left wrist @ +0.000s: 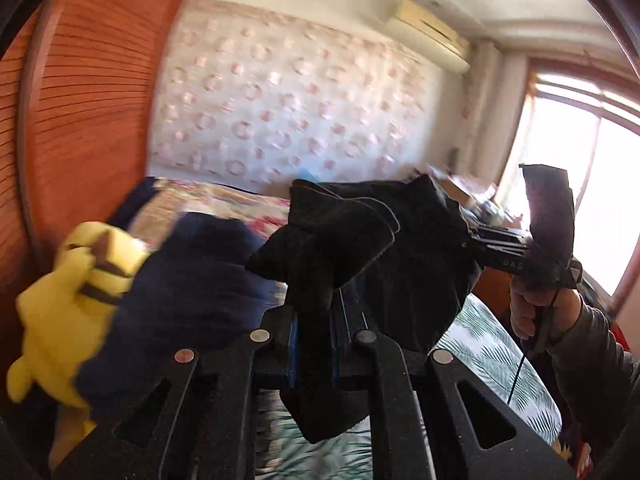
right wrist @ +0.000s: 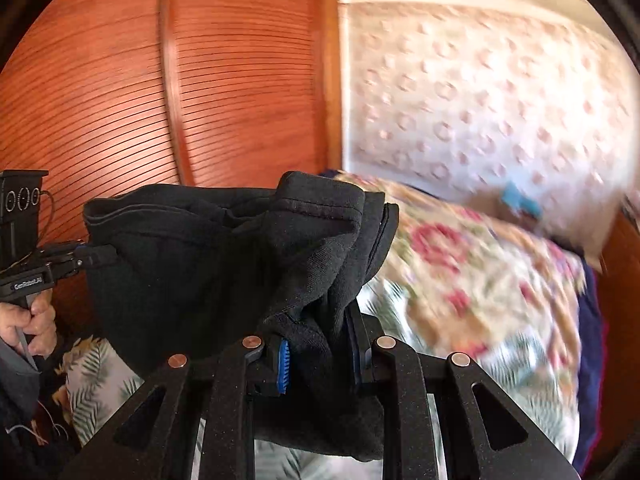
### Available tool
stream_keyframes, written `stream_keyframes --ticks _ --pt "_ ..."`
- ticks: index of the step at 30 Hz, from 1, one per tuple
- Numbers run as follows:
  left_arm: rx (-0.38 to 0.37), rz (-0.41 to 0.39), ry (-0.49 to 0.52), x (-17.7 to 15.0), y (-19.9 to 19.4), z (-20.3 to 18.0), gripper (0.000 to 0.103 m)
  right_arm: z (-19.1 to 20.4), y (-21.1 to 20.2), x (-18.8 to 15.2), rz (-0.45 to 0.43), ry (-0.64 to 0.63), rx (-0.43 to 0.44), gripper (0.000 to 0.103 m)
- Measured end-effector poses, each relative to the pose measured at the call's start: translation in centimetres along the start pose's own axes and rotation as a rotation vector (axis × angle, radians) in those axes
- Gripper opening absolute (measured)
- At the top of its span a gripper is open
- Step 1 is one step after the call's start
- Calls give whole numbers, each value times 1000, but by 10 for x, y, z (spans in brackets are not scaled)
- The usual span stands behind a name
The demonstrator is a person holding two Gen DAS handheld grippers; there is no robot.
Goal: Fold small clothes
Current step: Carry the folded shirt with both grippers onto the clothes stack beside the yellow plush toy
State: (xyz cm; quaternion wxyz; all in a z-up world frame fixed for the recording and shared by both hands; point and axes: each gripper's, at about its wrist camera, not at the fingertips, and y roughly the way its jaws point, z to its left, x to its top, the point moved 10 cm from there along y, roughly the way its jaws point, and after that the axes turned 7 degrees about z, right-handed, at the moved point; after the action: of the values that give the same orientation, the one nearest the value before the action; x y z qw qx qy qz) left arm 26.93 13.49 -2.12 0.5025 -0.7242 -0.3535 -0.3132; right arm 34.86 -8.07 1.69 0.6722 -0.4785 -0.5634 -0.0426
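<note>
Both tools are carrying one black garment (right wrist: 224, 256) in the air above the bed (right wrist: 480, 288). The left tool (left wrist: 316, 320) is clamping a bunched edge of the cloth between its nearly closed jaws. The right tool (right wrist: 320, 360) is gripping another edge, with folds of fabric filling the gap beside its blue pad (right wrist: 283, 366). In the left wrist view, the right tool is appearing at the far end of the garment, held by a hand (left wrist: 536, 312). In the right wrist view, the left tool is pinching the garment's far corner.

Recommended procedure for the step in hand, judged from the task:
- Keep both grips firm while the cloth is hanging, so that neither edge is slipping out.
- Draw the tools apart until the fabric between them is hanging without bunching; at present it is sagging and creased in the middle.
- Keep the two held edges level with each other before lowering.
- Lower the garment onto a bare part of the leaf-print sheet (left wrist: 492, 356), clear of the floral quilt (right wrist: 460, 264).
- Avoid the dark blue cloth (left wrist: 188, 280) and the yellow plush toy (left wrist: 60, 304) lying near the left side.

Containers: no basket, box or drawer is showing in either view. The wooden slatted wardrobe (right wrist: 120, 100) behind the bed is standing closed, and its contents are not visible.
</note>
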Motion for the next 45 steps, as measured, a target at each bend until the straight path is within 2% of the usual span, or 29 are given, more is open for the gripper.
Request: stream_keyframes --ticks 4,7,11,14,17,20,22,24,25,27,29,31,32,33,34,36,38,40,42,45 --pt "57 -30 -90 -8 -9 44 12 27 50 43 2 -138 26 22" --pt "109 -1 -156 -27 1 76 12 37 101 67 24 -228 39 22" --pt "132 27 -216 -46 11 103 12 54 162 77 75 -308 26 22" --pt "140 40 -227 -51 16 109 12 64 198 82 105 -320 21 22" --pt "152 49 -243 -54 18 115 12 58 225 87 138 -304 14 25" --pt "161 69 -263 -63 17 119 15 61 235 109 159 -257 -9 35" --pt "170 69 -258 -64 17 121 17 64 216 123 120 -221 -52 49" --pt "193 60 -237 -64 12 120 26 58 203 135 60 -189 -121 51" --pt "214 49 -221 -63 9 120 28 57 195 139 31 -174 -125 51" --pt "256 37 -186 -61 2 119 41 62 182 143 -12 -149 -84 51" --pt "286 24 -150 -58 -4 118 49 73 170 138 -27 -148 -7 51" --pt "302 12 -132 -55 -9 120 65 88 167 126 -23 -169 44 51" --pt "304 -3 -126 -53 -13 119 78 92 172 120 -7 -174 60 51" --pt "309 -17 -119 -50 -16 119 82 93 179 112 20 -177 69 51" --pt "325 -27 -106 -48 -21 118 83 94 188 108 41 -178 65 51" --pt "363 -36 -82 -45 -27 115 91 86 205 102 70 -159 32 51" --pt "387 -52 -48 -41 -34 110 93 73 221 103 77 -123 17 51" --pt "396 -50 -34 -41 -38 108 93 65 239 107 98 -64 44 51" --pt "396 -40 -26 -42 -40 106 101 61 241 108 94 -42 71 51" --pt "392 -36 -24 -43 -42 102 102 62 228 113 80 -32 70 51"
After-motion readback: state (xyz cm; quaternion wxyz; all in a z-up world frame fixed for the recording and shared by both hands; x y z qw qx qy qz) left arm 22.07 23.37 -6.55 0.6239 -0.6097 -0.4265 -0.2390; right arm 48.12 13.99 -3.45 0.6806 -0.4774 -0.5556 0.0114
